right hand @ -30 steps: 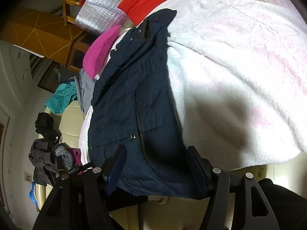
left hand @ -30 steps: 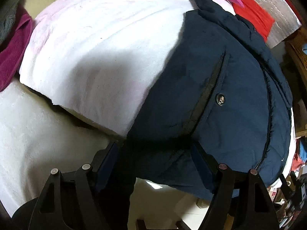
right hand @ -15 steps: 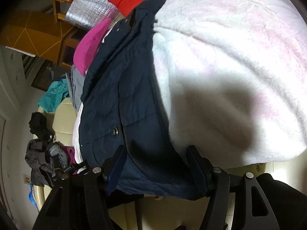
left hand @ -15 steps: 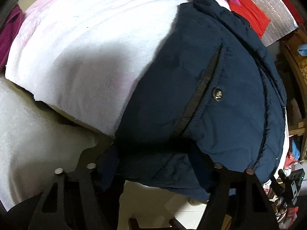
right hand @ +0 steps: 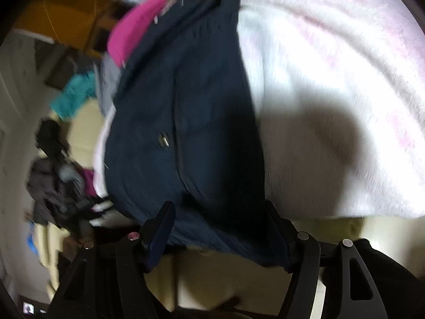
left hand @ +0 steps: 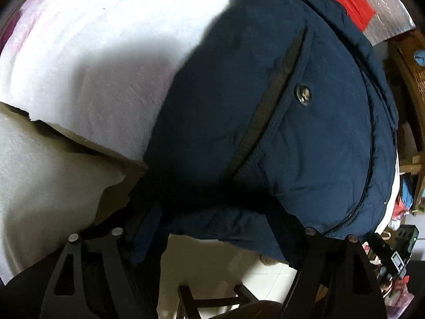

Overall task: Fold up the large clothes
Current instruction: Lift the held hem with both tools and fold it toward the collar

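A navy padded jacket (left hand: 279,111) with a snap button (left hand: 303,94) lies on a white fleece blanket (left hand: 101,53), its hem hanging over the near edge. My left gripper (left hand: 215,212) is open, its fingers straddling the hem at the jacket's left corner. In the right wrist view the jacket (right hand: 186,111) runs up the left side of the blanket (right hand: 332,93). My right gripper (right hand: 220,226) is open with the hem between its fingers. The right wrist view is motion-blurred.
A pink garment (right hand: 132,26), red cloth (left hand: 348,2) and silver foil sheet (left hand: 385,5) lie beyond the jacket. A pile of dark and teal clothes (right hand: 53,159) sits at the left. Wooden furniture (left hand: 409,61) stands right. Pale floor (left hand: 212,265) lies below the edge.
Both grippers have moved forward over the jacket's hem. The cloth now sits deeper between the fingers. The right view has swung and blurred.
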A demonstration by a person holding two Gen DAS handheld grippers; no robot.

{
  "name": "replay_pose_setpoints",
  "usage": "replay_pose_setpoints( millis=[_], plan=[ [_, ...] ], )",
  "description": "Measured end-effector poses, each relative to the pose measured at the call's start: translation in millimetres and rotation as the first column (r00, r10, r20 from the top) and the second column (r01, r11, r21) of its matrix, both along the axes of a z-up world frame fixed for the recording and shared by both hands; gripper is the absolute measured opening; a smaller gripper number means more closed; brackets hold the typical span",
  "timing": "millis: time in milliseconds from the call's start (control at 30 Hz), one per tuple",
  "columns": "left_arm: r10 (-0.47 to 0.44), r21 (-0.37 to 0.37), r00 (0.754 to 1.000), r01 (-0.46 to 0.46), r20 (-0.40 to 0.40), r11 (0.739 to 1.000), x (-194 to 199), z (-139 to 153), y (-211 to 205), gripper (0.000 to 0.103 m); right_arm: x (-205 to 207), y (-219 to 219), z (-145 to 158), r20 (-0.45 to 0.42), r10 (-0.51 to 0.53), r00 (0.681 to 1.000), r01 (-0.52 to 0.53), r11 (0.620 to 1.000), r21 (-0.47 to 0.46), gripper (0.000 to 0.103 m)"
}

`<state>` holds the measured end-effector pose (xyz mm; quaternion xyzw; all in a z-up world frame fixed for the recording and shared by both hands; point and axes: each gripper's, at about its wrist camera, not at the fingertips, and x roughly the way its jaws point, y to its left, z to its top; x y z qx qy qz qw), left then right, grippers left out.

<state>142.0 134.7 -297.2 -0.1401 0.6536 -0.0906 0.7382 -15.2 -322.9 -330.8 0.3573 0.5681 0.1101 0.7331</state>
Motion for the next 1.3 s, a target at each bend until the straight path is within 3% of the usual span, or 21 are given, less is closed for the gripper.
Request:
replay_pose_setpoints(
  millis=[67,167,233,300,400,467,567,600,633,667,733,800,833,867,1000,1067,1167,1300],
  plan=[
    [-0.018,-0.009,1.000,0.018,-0.006,1.000,-2.1,-0.8,-4.1,0.079,0.9,2.7,-3.6,-0.019,0.002,1.000,-0.002,1.000,-0.023,0.070],
    [-0.050,-0.038,0.999,0.049,-0.021,0.998,-6.9,-3.4,-8.7,0.079,3.4,13.7,-24.3,-0.126,0.040,0.991,-0.050,0.996,-0.070,0.070],
    [-0.052,-0.041,0.999,0.052,-0.003,0.998,-10.3,-0.6,-10.3,0.070,4.4,26.1,-37.6,-0.182,0.071,0.981,-0.090,0.991,-0.101,0.067],
    [-0.038,-0.057,0.999,0.038,0.003,0.998,-8.8,3.8,-8.2,0.054,5.4,33.5,-32.8,-0.141,0.069,0.988,-0.089,0.986,-0.141,0.062],
    [-0.032,-0.074,0.999,0.033,0.018,0.997,-12.3,7.4,-0.8,0.036,5.4,40.4,-15.6,-0.043,0.075,0.996,-0.080,0.986,-0.149,0.042],
    [-0.044,-0.089,0.998,0.047,0.037,0.995,-17.0,11.4,1.4,0.034,2.6,41.8,-3.9,0.006,0.078,0.997,-0.077,0.988,-0.134,0.032],
    [-0.051,-0.102,0.998,0.055,0.039,0.993,-17.0,15.4,4.2,0.034,-4.5,43.1,21.7,0.133,0.087,0.987,-0.082,0.996,-0.041,0.031],
    [-0.044,-0.098,0.999,0.047,0.025,0.994,-15.8,13.1,5.4,0.039,-2.0,45.4,29.0,0.168,0.088,0.982,-0.087,0.996,-0.010,0.031],
    [-0.033,-0.090,0.999,0.034,0.007,0.995,-13.6,9.6,6.9,0.044,-0.8,45.2,28.6,0.170,0.086,0.982,-0.088,0.996,0.005,0.032],
    [-0.027,-0.079,1.000,0.026,-0.011,0.996,-10.8,6.7,7.2,0.057,2.1,44.4,23.8,0.149,0.078,0.986,-0.082,0.997,0.015,0.035],
    [-0.016,-0.072,1.000,0.014,-0.017,0.997,-8.7,4.5,10.4,0.059,9.8,44.5,4.7,0.046,0.051,0.998,-0.052,0.998,0.019,0.046],
    [-0.004,-0.093,1.000,0.004,0.006,0.996,-7.7,9.6,13.9,0.056,11.5,51.0,-0.9,0.027,0.063,0.998,-0.063,0.998,-0.009,0.047],
    [0.004,-0.105,1.000,-0.001,0.030,0.994,-7.8,15.0,17.9,0.051,10.1,53.4,2.1,0.045,0.079,0.996,-0.077,0.997,-0.030,0.041],
    [0.004,-0.111,0.999,0.001,0.039,0.994,-5.9,18.0,23.2,0.039,9.5,57.5,8.7,0.070,0.097,0.993,-0.094,0.994,-0.049,0.031],
    [-0.008,-0.141,0.998,0.016,0.056,0.990,-5.3,29.4,28.0,0.011,2.9,65.0,48.1,0.196,0.103,0.975,-0.094,0.994,-0.057,0.018],
    [-0.027,-0.156,0.996,0.041,0.088,0.987,-6.3,34.6,25.2,0.009,2.5,67.2,66.7,0.250,0.109,0.962,-0.095,0.993,-0.065,0.016],
    [-0.045,-0.170,0.986,0.073,0.163,0.983,-9.5,66.7,33.5,0.009,6.1,62.5,100.9,0.335,0.123,0.934,-0.100,0.991,-0.086,0.014],
    [-0.020,-0.203,0.973,0.068,0.229,0.977,-7.4,90.5,52.4,0.009,9.6,36.8,132.9,0.438,0.075,0.896,-0.075,0.997,-0.018,0.013]
  ],
)
